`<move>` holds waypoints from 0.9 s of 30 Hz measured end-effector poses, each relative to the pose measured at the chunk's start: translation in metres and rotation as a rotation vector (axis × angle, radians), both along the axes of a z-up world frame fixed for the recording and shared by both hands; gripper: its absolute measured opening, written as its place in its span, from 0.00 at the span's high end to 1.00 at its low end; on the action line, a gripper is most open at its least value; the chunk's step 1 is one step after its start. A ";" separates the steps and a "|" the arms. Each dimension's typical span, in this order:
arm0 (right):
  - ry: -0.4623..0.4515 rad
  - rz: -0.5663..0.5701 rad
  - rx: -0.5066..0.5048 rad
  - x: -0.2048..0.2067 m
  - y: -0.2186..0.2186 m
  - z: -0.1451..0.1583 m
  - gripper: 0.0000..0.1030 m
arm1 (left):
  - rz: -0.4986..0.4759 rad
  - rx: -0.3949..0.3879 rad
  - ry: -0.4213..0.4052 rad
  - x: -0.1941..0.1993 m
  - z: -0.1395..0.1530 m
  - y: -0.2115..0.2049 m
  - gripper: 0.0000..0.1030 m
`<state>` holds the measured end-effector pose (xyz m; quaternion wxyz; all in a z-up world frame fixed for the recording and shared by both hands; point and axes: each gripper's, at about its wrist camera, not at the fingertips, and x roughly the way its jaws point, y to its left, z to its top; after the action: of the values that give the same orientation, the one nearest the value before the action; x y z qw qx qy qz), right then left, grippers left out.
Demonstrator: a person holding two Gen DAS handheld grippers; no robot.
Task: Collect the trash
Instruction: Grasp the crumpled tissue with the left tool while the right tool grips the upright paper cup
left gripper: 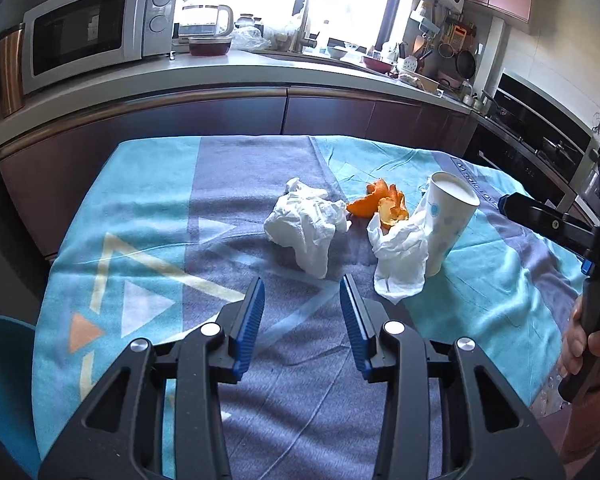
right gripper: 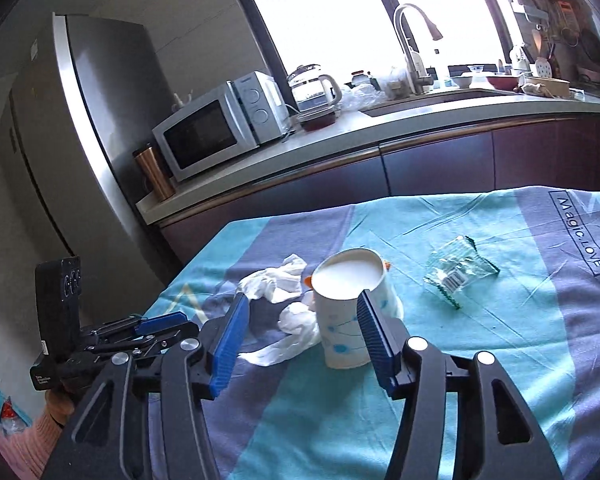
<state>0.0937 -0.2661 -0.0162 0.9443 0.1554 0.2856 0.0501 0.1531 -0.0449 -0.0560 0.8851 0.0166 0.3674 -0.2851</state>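
On the blue patterned cloth (left gripper: 148, 208) lie two crumpled white tissues (left gripper: 306, 226) (left gripper: 400, 260), orange peel (left gripper: 380, 204) and an upright white paper cup with blue dots (left gripper: 446, 224). My left gripper (left gripper: 302, 292) is open and empty, just short of the left tissue. In the right wrist view my right gripper (right gripper: 302, 304) is open, with the paper cup (right gripper: 346, 312) near its right finger; the tissues (right gripper: 276, 280) lie behind and left of the cup. A clear plastic wrapper (right gripper: 458, 272) lies to the right. The left gripper also shows in the right wrist view (right gripper: 156, 326), low at the left edge.
A kitchen counter (left gripper: 228, 68) runs behind the table with a microwave (left gripper: 96, 28), a kettle (left gripper: 206, 16) and a sink tap (right gripper: 414, 44). A fridge (right gripper: 80, 128) stands at the left. An oven (left gripper: 540, 136) is at the right. A teal chair (left gripper: 0, 360) sits by the table's left edge.
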 end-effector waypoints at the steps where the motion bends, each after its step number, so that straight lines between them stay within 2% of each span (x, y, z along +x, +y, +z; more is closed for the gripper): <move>1: 0.003 -0.008 0.003 0.001 -0.004 -0.002 0.44 | -0.001 0.008 -0.001 0.003 -0.001 -0.004 0.61; 5: 0.026 -0.027 0.016 0.010 -0.014 -0.011 0.42 | -0.008 0.034 -0.003 0.015 -0.002 -0.018 0.60; 7: 0.038 -0.036 0.012 0.013 -0.015 -0.016 0.37 | -0.013 0.043 -0.003 0.020 -0.003 -0.024 0.60; 10: 0.046 -0.030 0.015 0.019 -0.014 -0.020 0.34 | -0.016 0.055 -0.007 0.026 -0.002 -0.032 0.57; 19: 0.075 -0.018 -0.019 0.040 -0.006 -0.030 0.34 | -0.017 0.112 -0.011 0.046 -0.009 -0.053 0.55; 23: 0.080 -0.024 -0.030 0.044 -0.007 -0.032 0.35 | -0.024 0.117 0.013 0.054 -0.015 -0.058 0.59; 27: 0.091 -0.035 -0.030 0.044 -0.009 -0.035 0.43 | -0.034 0.112 0.049 0.060 -0.022 -0.060 0.69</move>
<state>0.1379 -0.2755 -0.0507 0.9332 0.1484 0.3264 0.0224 0.2129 -0.1052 -0.0784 0.8686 0.0653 0.4039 -0.2794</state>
